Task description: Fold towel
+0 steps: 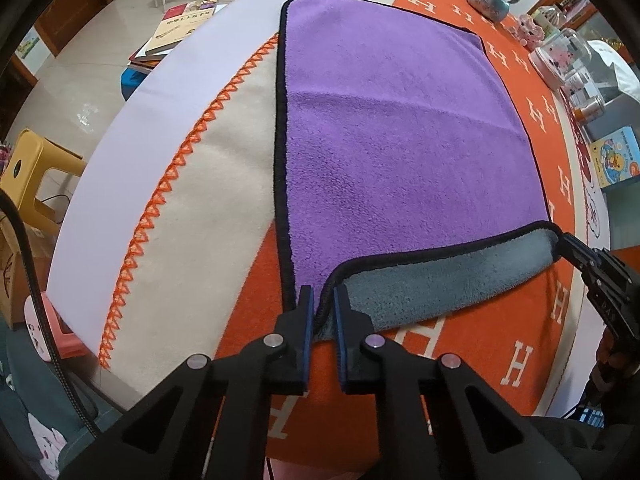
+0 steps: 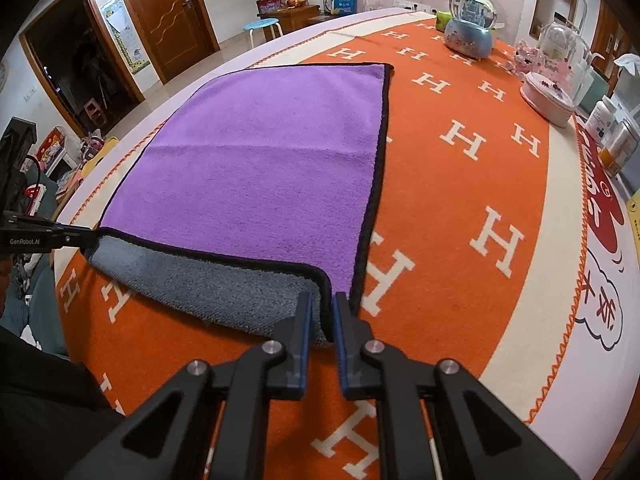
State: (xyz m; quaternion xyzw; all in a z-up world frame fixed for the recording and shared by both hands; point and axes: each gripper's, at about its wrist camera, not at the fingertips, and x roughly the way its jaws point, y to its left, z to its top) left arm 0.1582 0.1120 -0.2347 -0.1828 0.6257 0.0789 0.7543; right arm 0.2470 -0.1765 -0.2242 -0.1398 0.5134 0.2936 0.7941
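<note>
A purple towel (image 1: 400, 128) with a black hem and grey underside lies flat on the orange blanket-covered table; it also shows in the right wrist view (image 2: 256, 160). Its near edge is lifted and curled, showing the grey side (image 1: 448, 280). My left gripper (image 1: 322, 300) is shut on the towel's near left corner. My right gripper (image 2: 322, 304) is shut on the near right corner. The right gripper shows in the left wrist view (image 1: 568, 248) at the far right; the left gripper shows in the right wrist view (image 2: 76, 238) at the far left.
The orange blanket (image 2: 460, 208) with white H letters covers the table. Snow globes (image 2: 472, 24), a pink domed box (image 2: 556, 80) and bottles (image 2: 616, 136) stand along the far right side. Books (image 1: 176, 28) and a yellow stool (image 1: 36, 176) stand beyond the left edge.
</note>
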